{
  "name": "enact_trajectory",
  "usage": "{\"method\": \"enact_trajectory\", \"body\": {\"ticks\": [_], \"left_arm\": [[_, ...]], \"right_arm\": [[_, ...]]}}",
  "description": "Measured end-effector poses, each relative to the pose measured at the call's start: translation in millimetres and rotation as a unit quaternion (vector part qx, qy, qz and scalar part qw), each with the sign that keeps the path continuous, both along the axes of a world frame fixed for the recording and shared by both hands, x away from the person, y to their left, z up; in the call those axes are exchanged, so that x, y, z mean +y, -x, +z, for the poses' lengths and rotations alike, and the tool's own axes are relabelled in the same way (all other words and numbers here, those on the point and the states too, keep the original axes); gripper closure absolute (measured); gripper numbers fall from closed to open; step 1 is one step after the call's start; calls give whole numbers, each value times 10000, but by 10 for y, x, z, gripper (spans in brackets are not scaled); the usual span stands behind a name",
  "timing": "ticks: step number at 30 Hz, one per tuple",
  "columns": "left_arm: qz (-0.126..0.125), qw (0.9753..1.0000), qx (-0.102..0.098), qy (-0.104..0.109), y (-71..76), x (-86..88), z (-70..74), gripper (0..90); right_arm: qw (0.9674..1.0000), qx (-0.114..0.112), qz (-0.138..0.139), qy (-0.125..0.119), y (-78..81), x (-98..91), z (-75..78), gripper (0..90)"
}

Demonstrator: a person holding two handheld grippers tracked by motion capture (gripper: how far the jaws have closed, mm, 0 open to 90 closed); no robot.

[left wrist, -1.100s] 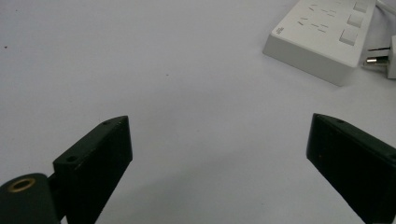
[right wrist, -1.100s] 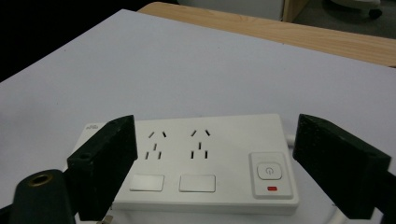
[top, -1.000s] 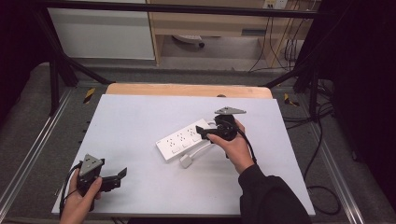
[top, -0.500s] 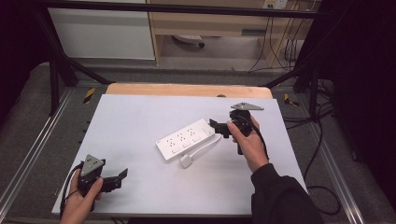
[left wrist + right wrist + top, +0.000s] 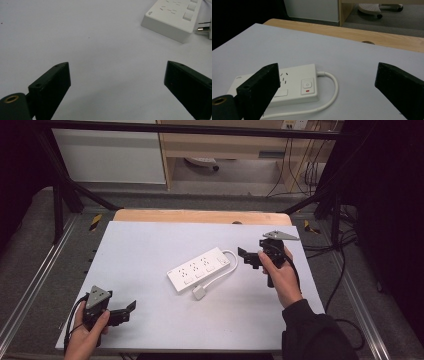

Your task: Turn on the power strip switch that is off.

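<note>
Power strip (image 5: 200,269), white, with three sockets and switches, lying flat and slantwise at the middle of the desk (image 5: 150,240); its cord (image 5: 231,265) loops back from the right end to the plug (image 5: 200,293) resting just beside its near edge. Right tongs (image 5: 247,258): spread, empty, held just beyond the strip's cord end, apart from it. Left tongs (image 5: 131,307): spread, empty, at the near left corner, well apart from the strip.

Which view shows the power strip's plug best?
The high view: the plug lies whole on the table in front of the power strip, with its cable looping back to the strip's right end. The left gripper view catches just its prongs at the frame edge. The right gripper view shows cable.
</note>
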State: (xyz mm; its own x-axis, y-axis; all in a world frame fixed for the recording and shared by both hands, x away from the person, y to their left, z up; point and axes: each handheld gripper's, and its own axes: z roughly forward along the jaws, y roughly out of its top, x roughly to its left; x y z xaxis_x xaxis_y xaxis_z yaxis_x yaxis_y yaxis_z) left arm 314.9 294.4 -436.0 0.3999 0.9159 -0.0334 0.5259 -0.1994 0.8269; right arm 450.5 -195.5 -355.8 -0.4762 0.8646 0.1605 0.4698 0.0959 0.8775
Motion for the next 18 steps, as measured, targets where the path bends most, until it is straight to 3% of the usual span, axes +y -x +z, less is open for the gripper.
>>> {"method": "enact_trajectory", "body": {"ticks": [18], "left_arm": [[-6,10000,-5,12,6,0,3,69]], "right_arm": [[9995,-294,33,-105,243,-348,200,52]]}}
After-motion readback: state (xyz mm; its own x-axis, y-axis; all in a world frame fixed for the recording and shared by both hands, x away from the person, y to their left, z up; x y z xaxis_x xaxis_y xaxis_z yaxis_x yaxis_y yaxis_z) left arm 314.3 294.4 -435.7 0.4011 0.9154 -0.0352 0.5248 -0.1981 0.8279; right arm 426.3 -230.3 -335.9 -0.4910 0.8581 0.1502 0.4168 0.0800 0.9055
